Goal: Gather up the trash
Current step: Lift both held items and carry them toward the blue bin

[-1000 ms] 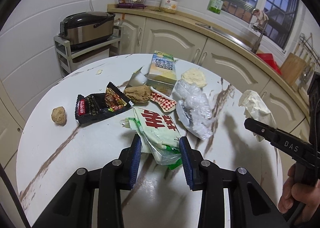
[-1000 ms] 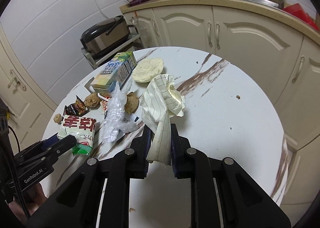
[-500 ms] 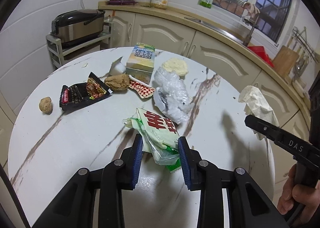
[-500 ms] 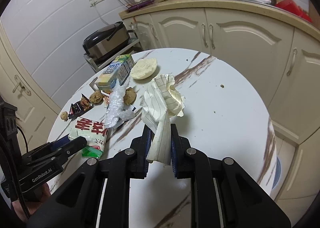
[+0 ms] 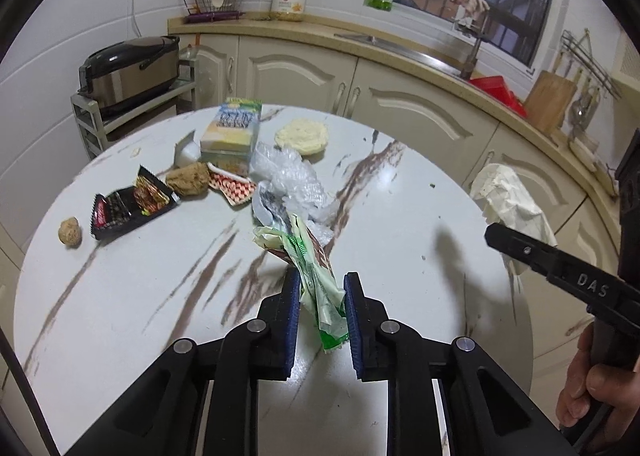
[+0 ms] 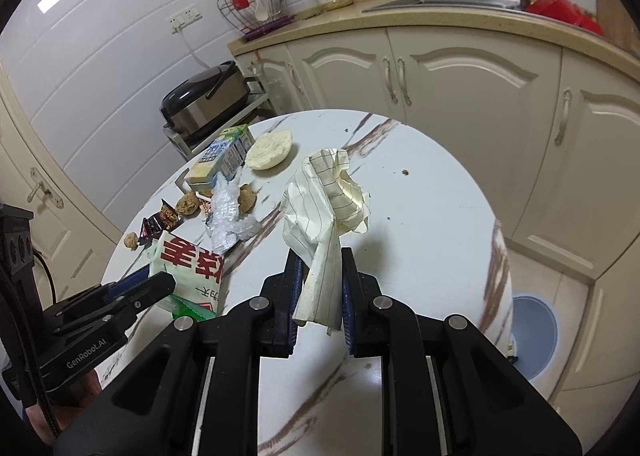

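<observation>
My left gripper (image 5: pixel 322 292) is shut on a green and white snack bag (image 5: pixel 316 276) and holds it above the round marble table (image 5: pixel 140 296); the bag also shows in the right wrist view (image 6: pixel 188 268). My right gripper (image 6: pixel 320 276) is shut on a crumpled lined paper (image 6: pixel 328 208), held above the table; the paper also shows in the left wrist view (image 5: pixel 508 200). On the table lie a clear plastic wrap (image 5: pixel 292 184), a black and red wrapper (image 5: pixel 128 204), a carton (image 5: pixel 232 132) and brown lumps (image 5: pixel 188 180).
A round bun (image 5: pixel 302 134) lies at the table's far side. A blue-lidded bin (image 6: pixel 532 328) stands on the floor right of the table. A rice cooker on a rack (image 5: pixel 128 68) and kitchen cabinets (image 5: pixel 400 112) stand behind.
My left gripper has closed on the snack bag and lifted it off the table, now edge-on. My right gripper has risen and pulled back with the paper.
</observation>
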`<state>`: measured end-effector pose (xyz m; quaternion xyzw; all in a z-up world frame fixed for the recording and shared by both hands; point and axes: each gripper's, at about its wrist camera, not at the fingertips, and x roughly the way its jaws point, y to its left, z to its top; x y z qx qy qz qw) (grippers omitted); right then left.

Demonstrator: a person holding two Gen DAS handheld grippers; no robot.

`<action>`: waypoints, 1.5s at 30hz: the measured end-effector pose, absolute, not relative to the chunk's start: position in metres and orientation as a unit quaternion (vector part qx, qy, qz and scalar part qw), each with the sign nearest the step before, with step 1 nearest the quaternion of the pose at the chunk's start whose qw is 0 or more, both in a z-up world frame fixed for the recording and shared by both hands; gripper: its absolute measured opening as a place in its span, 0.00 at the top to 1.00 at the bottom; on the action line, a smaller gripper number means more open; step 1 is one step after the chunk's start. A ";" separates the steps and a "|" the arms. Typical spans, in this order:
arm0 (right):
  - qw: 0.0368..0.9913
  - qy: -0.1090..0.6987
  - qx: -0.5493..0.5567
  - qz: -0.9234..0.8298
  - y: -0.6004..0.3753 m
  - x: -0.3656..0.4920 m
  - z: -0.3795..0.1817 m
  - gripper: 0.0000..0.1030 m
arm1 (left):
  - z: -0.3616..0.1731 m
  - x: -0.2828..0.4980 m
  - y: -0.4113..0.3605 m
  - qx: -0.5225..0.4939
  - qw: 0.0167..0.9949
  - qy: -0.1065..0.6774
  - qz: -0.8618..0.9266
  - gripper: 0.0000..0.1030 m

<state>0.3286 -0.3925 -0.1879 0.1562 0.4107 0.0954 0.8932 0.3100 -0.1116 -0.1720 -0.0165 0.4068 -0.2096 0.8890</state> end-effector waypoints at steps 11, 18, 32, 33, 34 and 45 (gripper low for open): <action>0.892 0.411 0.168 0.090 -0.404 0.322 -0.192 0.84 | -0.165 0.313 -0.140 0.005 0.890 0.390 -0.235 0.85; 0.896 0.403 0.170 0.082 -0.415 0.315 -0.187 0.84 | -0.148 0.306 -0.157 0.019 0.894 0.367 -0.257 0.86; 0.915 0.353 0.195 -0.010 -0.522 0.270 -0.156 0.84 | -0.116 0.290 -0.282 0.063 0.866 0.325 -0.375 0.85; 0.915 0.351 0.198 -0.024 -0.537 0.265 -0.155 0.84 | -0.117 0.291 -0.295 0.067 0.861 0.326 -0.384 0.85; 0.915 0.350 0.200 -0.033 -0.547 0.262 -0.156 0.84 | -0.118 0.293 -0.306 0.070 0.858 0.327 -0.390 0.85; 0.879 0.397 0.242 -0.108 -0.659 0.252 -0.224 0.84 | -0.185 0.336 -0.443 0.119 0.791 0.409 -0.439 0.85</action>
